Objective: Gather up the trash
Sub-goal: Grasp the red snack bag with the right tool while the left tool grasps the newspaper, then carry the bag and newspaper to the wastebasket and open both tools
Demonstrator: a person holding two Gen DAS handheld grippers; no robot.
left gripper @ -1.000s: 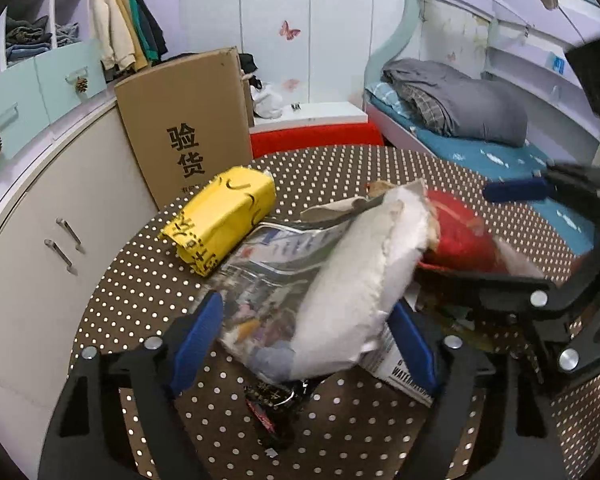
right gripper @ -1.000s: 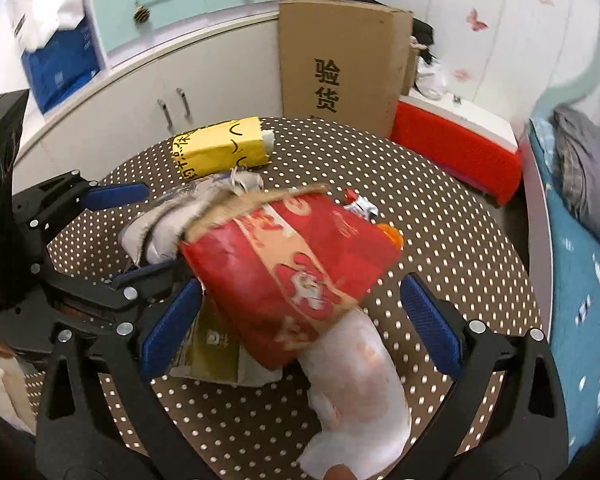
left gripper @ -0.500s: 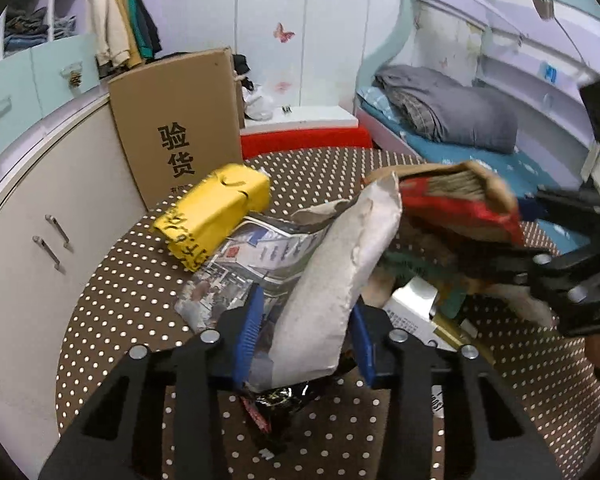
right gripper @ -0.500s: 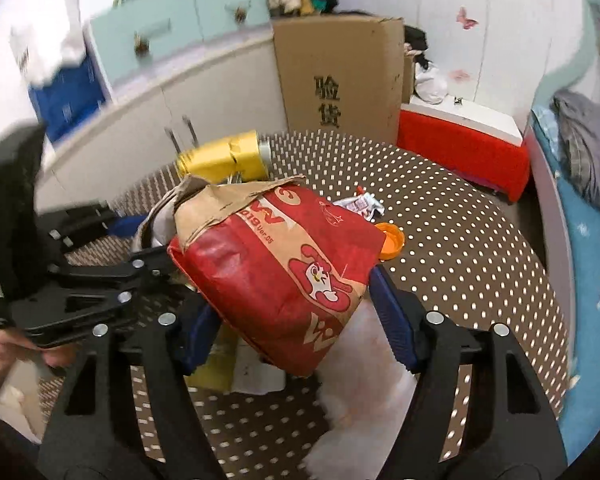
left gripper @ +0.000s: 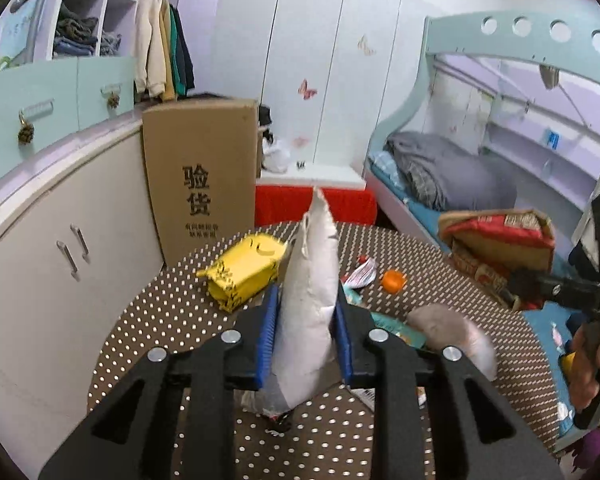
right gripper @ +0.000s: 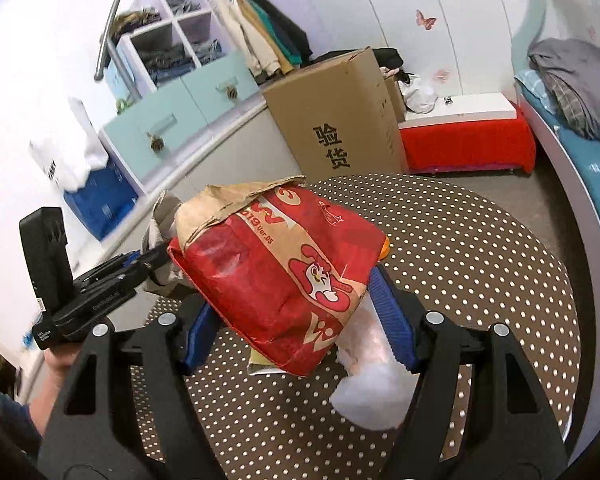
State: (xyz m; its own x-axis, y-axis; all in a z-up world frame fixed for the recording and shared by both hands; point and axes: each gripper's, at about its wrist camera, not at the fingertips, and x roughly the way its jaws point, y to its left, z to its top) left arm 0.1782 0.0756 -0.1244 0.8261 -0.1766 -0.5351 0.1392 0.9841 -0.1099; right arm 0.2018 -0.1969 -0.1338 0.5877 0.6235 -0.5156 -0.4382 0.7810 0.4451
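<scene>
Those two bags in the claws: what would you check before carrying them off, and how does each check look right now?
1. Left gripper on the grey-white bag: ok, fingers still closing, pads pressing it.
2. Right gripper on the red paper bag: ok, bag wedged between the fingers.
3. Bags lifted off the dotted table: ok, it seems.
4. Anything dangling: not ok, a pale wad hangs under the red bag.
5. Table cleared: not ok, yellow pack and orange cap remain.
6. Bin location: cannot tell.
</scene>
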